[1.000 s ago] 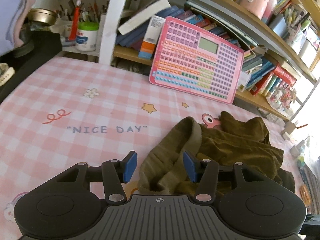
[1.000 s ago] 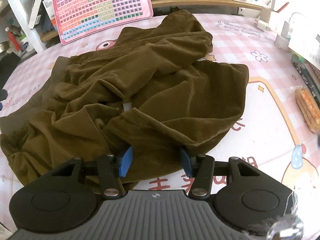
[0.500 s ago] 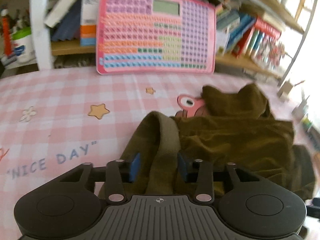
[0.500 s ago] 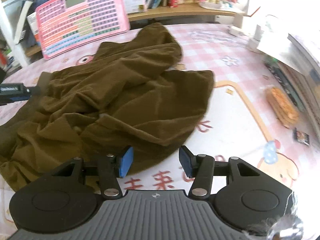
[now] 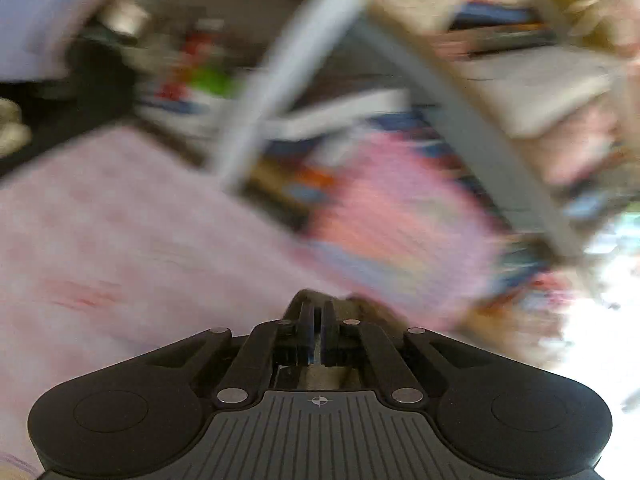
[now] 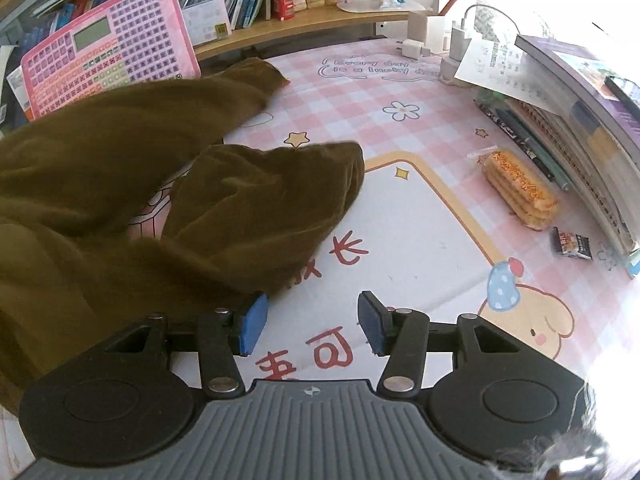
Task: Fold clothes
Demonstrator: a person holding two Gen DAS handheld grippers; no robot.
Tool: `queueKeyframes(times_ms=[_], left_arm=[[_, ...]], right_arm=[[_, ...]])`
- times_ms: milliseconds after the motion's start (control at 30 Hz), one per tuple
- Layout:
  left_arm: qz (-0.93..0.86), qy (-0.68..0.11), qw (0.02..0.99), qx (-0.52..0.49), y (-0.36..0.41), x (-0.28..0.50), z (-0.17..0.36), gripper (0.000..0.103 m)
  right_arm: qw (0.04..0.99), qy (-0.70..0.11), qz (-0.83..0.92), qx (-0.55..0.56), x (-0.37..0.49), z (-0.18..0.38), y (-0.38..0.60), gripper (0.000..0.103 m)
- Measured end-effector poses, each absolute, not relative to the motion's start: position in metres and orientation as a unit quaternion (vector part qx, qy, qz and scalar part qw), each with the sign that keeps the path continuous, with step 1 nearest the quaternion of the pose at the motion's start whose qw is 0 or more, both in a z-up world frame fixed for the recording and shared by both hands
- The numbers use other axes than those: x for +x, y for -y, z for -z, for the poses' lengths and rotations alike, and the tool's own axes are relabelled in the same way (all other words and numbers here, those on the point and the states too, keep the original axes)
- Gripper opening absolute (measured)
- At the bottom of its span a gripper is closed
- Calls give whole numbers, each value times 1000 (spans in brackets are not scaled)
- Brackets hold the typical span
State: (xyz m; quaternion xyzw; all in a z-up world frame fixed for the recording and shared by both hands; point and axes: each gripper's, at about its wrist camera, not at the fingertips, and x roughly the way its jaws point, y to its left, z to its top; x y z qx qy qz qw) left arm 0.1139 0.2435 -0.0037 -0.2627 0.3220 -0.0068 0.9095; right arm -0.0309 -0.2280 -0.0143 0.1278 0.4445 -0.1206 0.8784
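Note:
An olive-brown corduroy garment (image 6: 120, 152) lies crumpled across the left half of the pink checked tablecloth (image 6: 420, 220). The left wrist view is badly blurred by motion. In it my left gripper (image 5: 318, 316) has its jaws pressed together, with a strip of the garment (image 5: 372, 312) showing around and just past the tips. My right gripper (image 6: 312, 320) hangs open low over the bare cloth. Its left pad (image 6: 252, 324) sits at the garment's near edge, and nothing is between its fingers.
A pink toy keyboard (image 6: 108, 64) leans on the bookshelf at the back. At the right lie a biscuit packet (image 6: 516, 188), a small dark packet (image 6: 572, 242), a stack of books (image 6: 580, 92) and chargers (image 6: 440, 36).
My left gripper closed on the garment's band and swung fast sideways, blurring its view. The garment slid left in the right wrist view, baring the cloth ahead of the right gripper.

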Motion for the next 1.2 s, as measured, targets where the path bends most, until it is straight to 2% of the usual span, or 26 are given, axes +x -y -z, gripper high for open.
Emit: queueKeyframes(times_ms=[100,200,367,467,533,600,700,767,800,933,1200], left_arm=[[-15,-378,902,-208,-254,132,36,3],[-27,-359,906,-224,-263,119,35,9],[-21,-342,903,-260,-275,86,26,11],[-14,-357,898,-256,-269,73,29,25],[-8,-371,897,-243,-261,69,33,42],[0,-382,899,-213,-249,69,36,45],[13,-393,903,-175,-235,68,40,41],[18,-401,899,-174,-230,69,45,26],[14,-405,898,-174,-228,69,47,14],[13,-411,898,-156,-221,68,47,8],[-21,-404,899,-169,-238,56,46,7]], right_arm=[[878,-447,111,126,-24,15,225,48],[883,-445,95,118,-18,12,218,48],[881,-449,82,121,-8,14,215,48],[879,-455,74,124,-2,16,211,48],[879,-457,65,122,1,17,207,49],[881,-456,54,117,1,17,202,48],[882,-455,46,112,-1,16,198,48],[881,-456,49,114,-3,16,200,48],[881,-456,52,116,-4,16,202,49],[878,-459,57,123,-7,16,203,48],[880,-454,48,128,-11,14,194,48]])
